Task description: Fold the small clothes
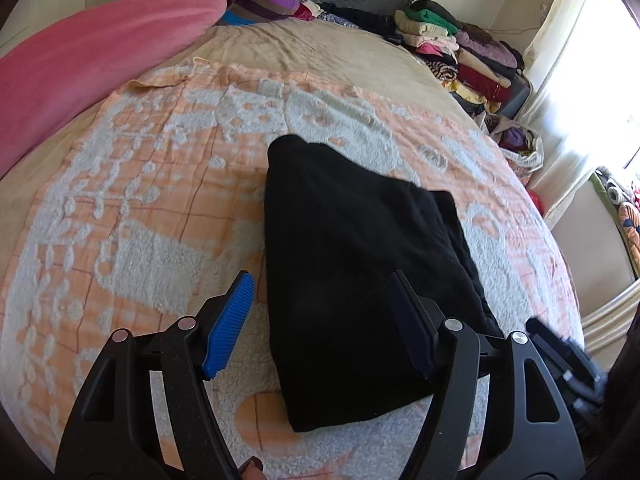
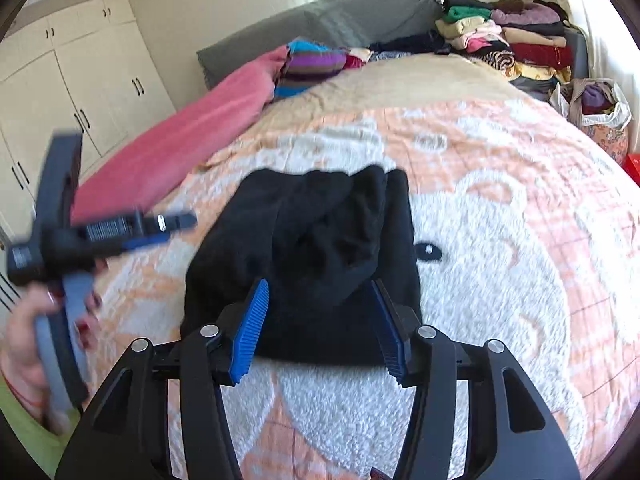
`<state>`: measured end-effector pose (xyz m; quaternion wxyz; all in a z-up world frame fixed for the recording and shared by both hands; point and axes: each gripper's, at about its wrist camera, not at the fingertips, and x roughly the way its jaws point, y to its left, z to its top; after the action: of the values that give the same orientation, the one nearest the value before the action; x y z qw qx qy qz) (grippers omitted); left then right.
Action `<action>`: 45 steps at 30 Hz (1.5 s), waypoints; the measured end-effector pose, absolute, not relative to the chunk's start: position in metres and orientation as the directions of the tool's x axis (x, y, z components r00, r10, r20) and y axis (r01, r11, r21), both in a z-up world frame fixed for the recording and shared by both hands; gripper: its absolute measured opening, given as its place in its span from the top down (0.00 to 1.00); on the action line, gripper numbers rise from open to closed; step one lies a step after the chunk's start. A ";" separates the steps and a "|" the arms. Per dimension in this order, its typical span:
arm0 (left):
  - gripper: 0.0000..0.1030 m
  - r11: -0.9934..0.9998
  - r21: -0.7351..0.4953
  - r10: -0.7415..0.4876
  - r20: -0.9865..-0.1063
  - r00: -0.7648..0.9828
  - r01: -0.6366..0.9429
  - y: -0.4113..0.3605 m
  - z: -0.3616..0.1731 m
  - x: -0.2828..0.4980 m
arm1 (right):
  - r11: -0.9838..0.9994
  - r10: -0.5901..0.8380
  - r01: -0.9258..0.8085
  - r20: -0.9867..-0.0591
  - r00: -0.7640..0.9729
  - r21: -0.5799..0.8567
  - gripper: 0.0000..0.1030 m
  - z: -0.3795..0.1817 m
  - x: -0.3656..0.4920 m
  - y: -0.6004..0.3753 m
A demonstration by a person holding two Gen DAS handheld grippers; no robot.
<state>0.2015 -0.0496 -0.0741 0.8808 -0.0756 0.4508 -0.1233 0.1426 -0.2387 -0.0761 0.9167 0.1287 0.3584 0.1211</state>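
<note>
left wrist: left gripper [image 1: 320, 324] spread wide, grasping nothing, hanging over near end of folded black garment [image 1: 360, 264] on peach-and-white blanket [image 1: 152, 208] mid-bed | right wrist: right gripper [image 2: 324, 330] spread, empty, near hem of black garment [image 2: 312, 256] between its fingers; left gripper [image 2: 120, 228] blurred off garment's left side

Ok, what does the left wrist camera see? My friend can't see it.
A folded black garment lies on an orange-and-white blanket on a bed, the open left gripper over its near edge. Stacked folded clothes sit far right.
</note>
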 end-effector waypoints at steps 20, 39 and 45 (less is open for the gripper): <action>0.36 0.948 -0.204 -0.304 -0.807 0.506 0.244 -0.070 -0.102 0.193 | 0.834 0.487 0.000 -0.737 0.469 0.551 0.44 -0.109 0.276 -0.233; 0.32 0.934 -0.236 -0.341 -0.812 0.474 0.268 -0.079 -0.106 0.191 | 0.955 0.288 -0.096 -0.795 0.534 0.282 0.88 -0.115 0.277 -0.245; 0.29 0.932 -0.217 -0.330 -0.836 0.438 0.290 -0.088 -0.118 0.190 | 0.953 0.297 -0.115 -0.775 0.559 0.282 0.82 -0.115 0.271 -0.245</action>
<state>0.1900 -0.0882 -0.1178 0.8478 -0.0205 0.4974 -0.1829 0.2707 -0.2454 -0.1150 0.8771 0.0999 0.4549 0.1173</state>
